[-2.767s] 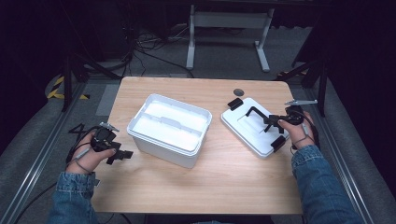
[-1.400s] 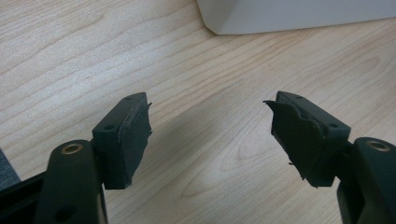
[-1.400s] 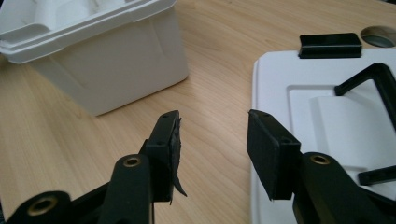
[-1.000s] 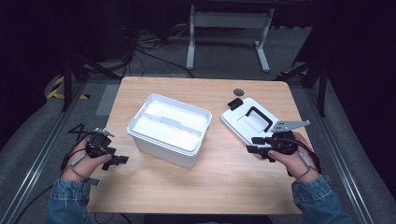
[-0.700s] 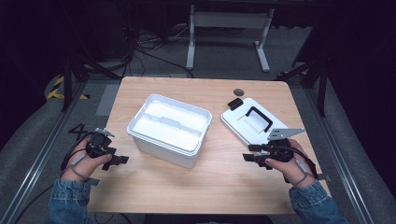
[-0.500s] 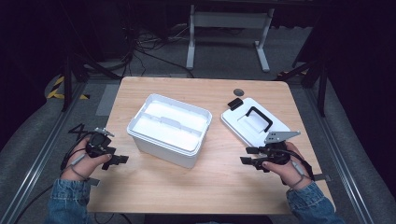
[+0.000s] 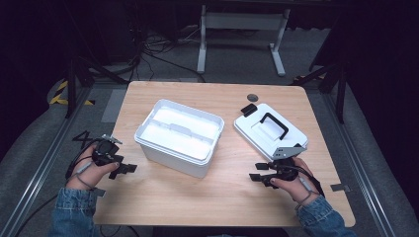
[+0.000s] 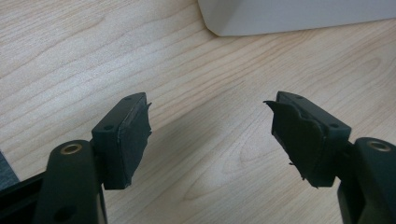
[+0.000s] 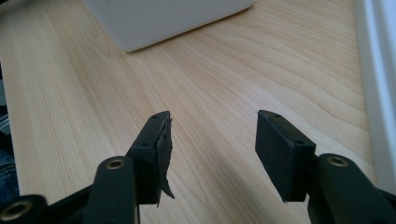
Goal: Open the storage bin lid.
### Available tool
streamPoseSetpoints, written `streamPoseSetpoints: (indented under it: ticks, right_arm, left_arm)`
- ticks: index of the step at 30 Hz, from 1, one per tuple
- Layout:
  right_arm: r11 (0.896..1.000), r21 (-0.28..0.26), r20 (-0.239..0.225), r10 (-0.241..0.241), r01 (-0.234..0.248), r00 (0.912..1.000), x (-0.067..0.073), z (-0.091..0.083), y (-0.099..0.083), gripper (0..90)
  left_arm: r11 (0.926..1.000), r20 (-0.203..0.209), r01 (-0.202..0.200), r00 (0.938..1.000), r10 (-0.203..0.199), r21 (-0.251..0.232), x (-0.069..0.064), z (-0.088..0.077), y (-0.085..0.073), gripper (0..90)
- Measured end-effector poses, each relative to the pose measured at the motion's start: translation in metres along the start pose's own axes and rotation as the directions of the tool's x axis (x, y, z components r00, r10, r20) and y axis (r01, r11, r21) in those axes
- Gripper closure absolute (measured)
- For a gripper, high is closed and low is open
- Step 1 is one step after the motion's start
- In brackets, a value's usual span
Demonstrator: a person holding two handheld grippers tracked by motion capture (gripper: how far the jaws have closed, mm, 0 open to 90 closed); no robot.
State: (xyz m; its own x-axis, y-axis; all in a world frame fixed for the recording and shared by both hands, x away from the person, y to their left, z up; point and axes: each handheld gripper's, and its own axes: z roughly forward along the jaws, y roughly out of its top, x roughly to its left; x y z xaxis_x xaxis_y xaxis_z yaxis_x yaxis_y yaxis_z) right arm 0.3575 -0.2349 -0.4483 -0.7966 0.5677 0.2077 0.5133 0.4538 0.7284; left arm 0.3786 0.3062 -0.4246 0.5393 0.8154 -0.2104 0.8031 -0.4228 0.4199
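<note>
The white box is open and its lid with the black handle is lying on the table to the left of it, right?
Not quite. The lid with the black handle does lie flat on the table, but it is to the right of the open white box, not the left. The high view shows this.

1. Your right gripper [image 7: 260, 177] no longer sits at the lid's [image 7: 269, 129] black handle [image 7: 274, 125]; it is now off the lid, near the table's [image 7: 207, 197] front edge.
2. Your left gripper [image 7: 127, 169] sits slightly nearer you.
</note>
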Motion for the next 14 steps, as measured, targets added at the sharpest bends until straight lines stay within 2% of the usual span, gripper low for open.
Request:
streamPoseSetpoints:
  ticks: [5,14]
  right_arm:
    - [0.999,0.009,-0.016,-0.033,0.033,0.9993,0.007,0.009,-0.004,46.6]
    - [0.999,0.019,-0.024,-0.045,0.046,0.9987,0.011,0.016,-0.009,46.5]
  left_arm:
    - [1.0,0.0,-0.008,1.0,0.008,-0.003,0.001,0.001,0.003,28.7]
    - [0.9998,0.003,-0.019,0.9998,0.019,0.005,0.002,0.005,0.006,28.5]
